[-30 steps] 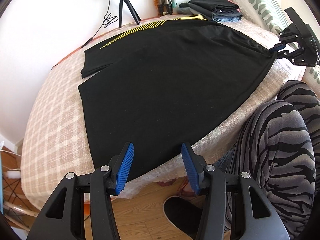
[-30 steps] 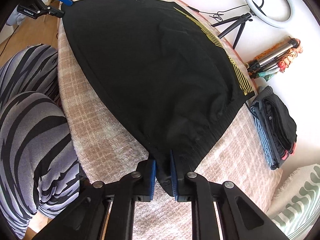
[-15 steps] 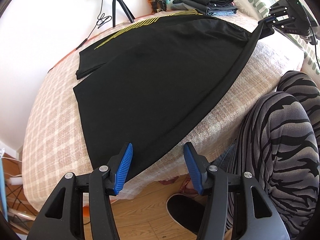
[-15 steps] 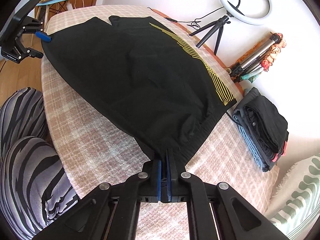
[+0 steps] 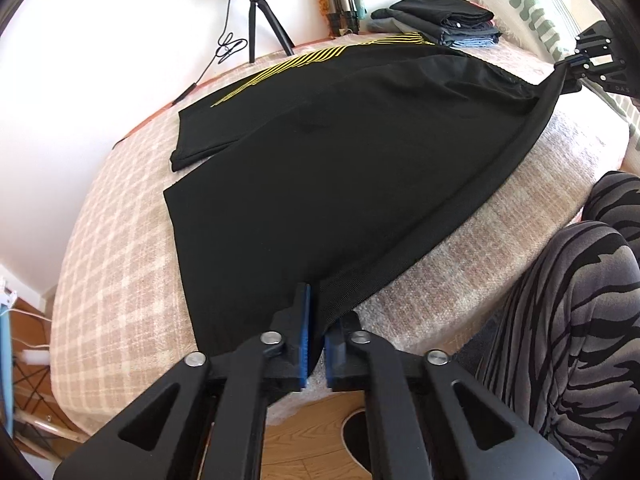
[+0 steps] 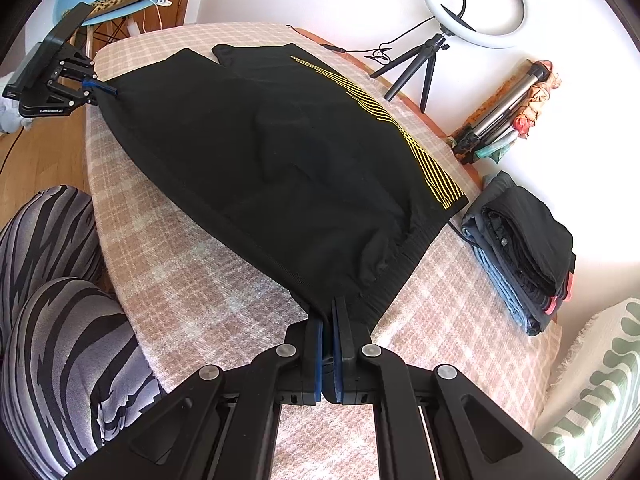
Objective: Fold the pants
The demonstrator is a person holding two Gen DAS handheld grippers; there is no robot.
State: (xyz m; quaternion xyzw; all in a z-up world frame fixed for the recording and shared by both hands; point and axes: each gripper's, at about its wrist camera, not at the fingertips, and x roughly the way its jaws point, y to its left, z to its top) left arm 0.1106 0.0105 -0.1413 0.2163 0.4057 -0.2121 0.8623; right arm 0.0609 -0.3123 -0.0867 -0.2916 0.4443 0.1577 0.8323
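Black pants (image 5: 320,160) with yellow side stripes (image 6: 384,116) lie spread flat on a table under a plaid cloth (image 5: 112,264). My left gripper (image 5: 314,300) is shut on the near leg's hem corner at the table's front edge. In the right wrist view the same left gripper (image 6: 100,90) pinches the hem at the far left. My right gripper (image 6: 330,308) is shut on the near corner of the ribbed waistband. That corner is raised off the cloth. Seen from the left wrist, the right gripper (image 5: 568,66) pulls the near edge of the pants taut.
A stack of folded clothes (image 6: 520,248) sits at the waistband end of the table. A ring light on a tripod (image 6: 472,0) and a cable stand against the wall. A green-patterned pillow (image 6: 592,380) lies at the right. The person's striped legs (image 5: 560,300) stand along the near edge.
My left gripper's jaws have gone from wide apart to shut on the hem corner. My right gripper has lifted the waistband corner, and the near edge of the pants now hangs taut.
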